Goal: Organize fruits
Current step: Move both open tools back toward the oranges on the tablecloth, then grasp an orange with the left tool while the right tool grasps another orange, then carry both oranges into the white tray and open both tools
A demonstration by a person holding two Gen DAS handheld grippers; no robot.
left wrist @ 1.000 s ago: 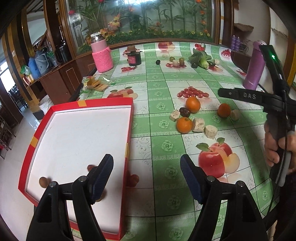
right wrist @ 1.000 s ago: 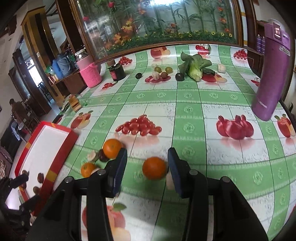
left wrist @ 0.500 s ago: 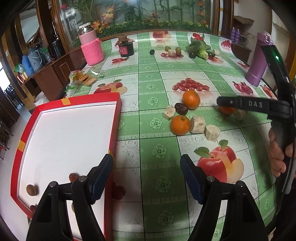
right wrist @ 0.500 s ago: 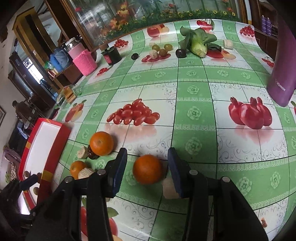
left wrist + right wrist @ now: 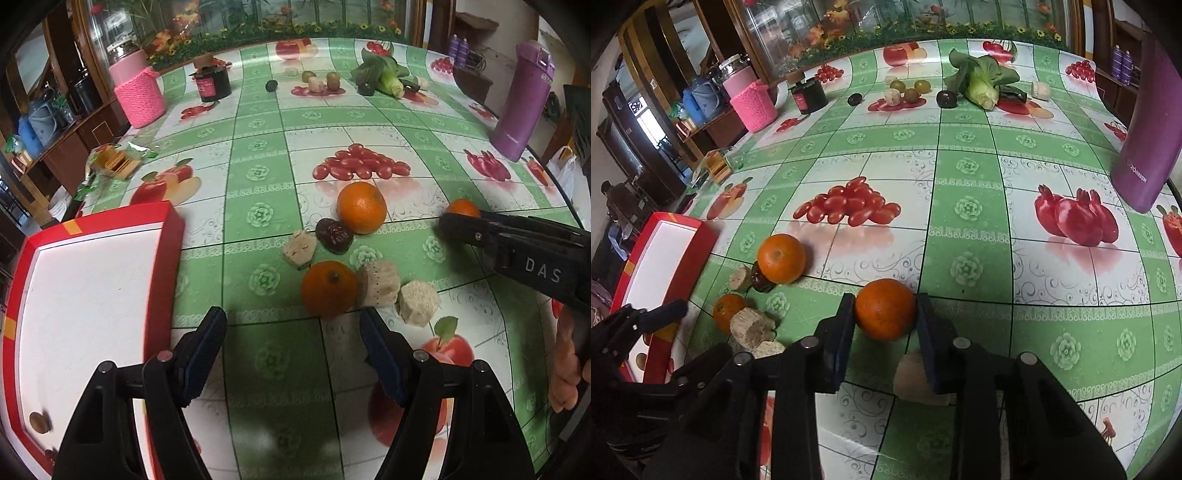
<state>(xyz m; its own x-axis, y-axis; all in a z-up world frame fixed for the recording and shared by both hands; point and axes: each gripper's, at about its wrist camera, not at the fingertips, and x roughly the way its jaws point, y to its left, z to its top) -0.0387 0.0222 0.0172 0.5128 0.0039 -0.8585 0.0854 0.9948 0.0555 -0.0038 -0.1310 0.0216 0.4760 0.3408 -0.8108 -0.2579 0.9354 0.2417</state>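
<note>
Only right wrist shows jaws pinching orange.

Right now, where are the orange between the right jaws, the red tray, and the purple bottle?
orange (image 5: 885,309), right wrist view, middle of its peel between the jaws.
red tray (image 5: 173,236), left wrist view, on its right red wall.
purple bottle (image 5: 521,107), left wrist view, mid body.

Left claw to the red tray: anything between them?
Nothing; left claw hangs open with its left finger over the red tray rim, per left wrist view.
</note>
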